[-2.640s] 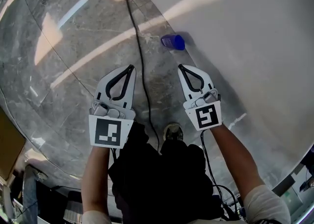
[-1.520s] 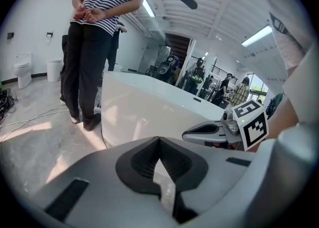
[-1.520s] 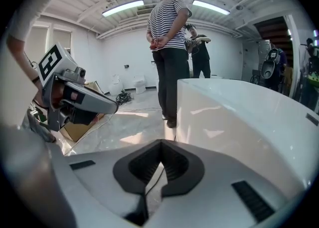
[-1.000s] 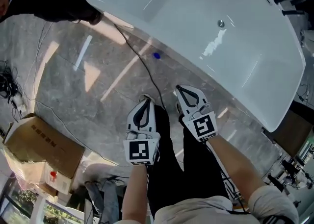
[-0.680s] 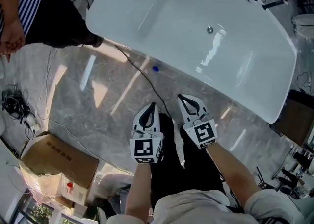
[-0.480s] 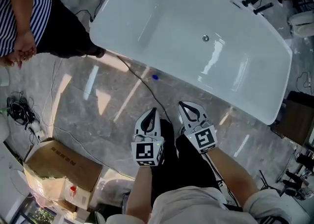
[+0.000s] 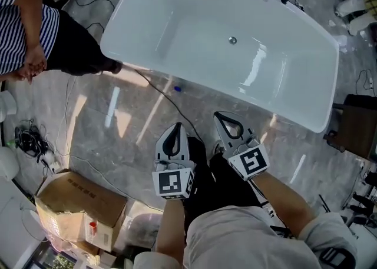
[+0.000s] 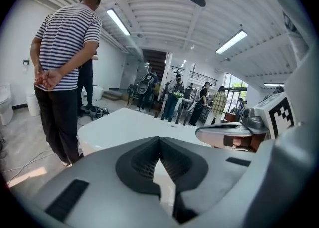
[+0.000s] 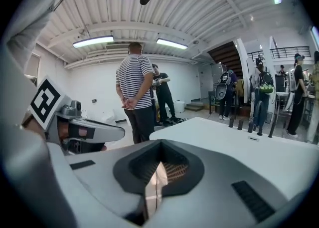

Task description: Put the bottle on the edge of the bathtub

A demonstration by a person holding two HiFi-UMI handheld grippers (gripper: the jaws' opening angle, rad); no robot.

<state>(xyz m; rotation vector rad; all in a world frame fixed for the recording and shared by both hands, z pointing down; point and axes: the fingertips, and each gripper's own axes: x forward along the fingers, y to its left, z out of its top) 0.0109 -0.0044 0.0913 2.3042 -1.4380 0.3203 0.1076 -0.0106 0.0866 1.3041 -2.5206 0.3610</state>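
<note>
Currently the left tongs (image 7: 175,129) and right tongs (image 7: 221,119) are both pressed together and empty. The blue bottle (image 7: 177,89) sits on the floor beside the bathtub (image 7: 283,112), well apart from them. A clumsy pinch could knock it away, or the smooth rim could let it slide off.

White bathtub (image 7: 177,26), blue bottle (image 7: 177,89), grey veined floor (image 7: 118,138), dark-and-white striped shirt (image 7: 23,32), brown cardboard box (image 7: 79,203)
</note>
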